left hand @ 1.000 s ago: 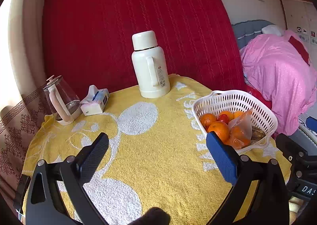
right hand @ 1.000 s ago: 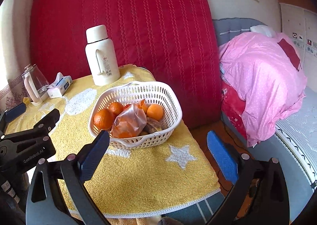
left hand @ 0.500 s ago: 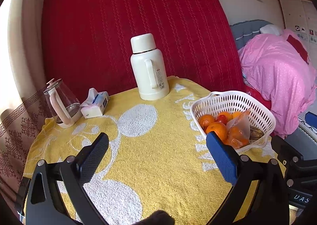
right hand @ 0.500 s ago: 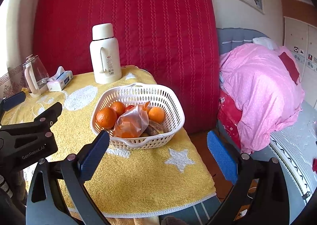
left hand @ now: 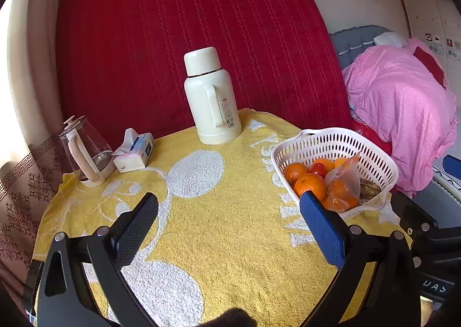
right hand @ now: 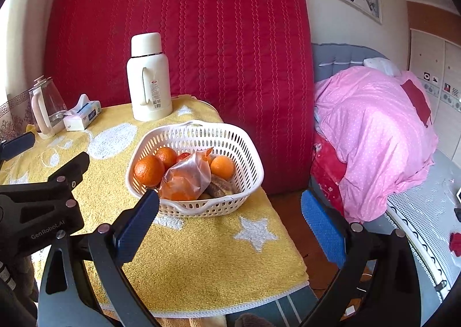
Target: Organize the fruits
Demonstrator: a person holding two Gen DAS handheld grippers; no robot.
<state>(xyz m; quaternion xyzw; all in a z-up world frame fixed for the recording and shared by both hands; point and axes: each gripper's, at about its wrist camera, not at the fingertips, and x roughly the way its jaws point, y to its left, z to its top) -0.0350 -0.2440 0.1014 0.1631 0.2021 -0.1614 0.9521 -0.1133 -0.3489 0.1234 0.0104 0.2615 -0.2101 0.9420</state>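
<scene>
Both views have lifted and drawn back a little since a second ago, so the white basket (right hand: 196,165) sits lower and closer in the right wrist view, while nothing on the surface (left hand: 230,226) has shifted. Inside the basket lie several oranges (right hand: 149,170), a clear plastic bag (right hand: 185,178) of more fruit and something brown I cannot identify. The right tool (right hand: 229,223) is spread wide and empty, with the basket just ahead at about 11 o'clock, near its left finger. The left tool (left hand: 229,220) is equally wide and empty; from it the basket lies off at 2 o'clock, beyond the blue pad (left hand: 322,229). By my judgement the right tool is nearer and better lined up for reaching the fruit.
</scene>
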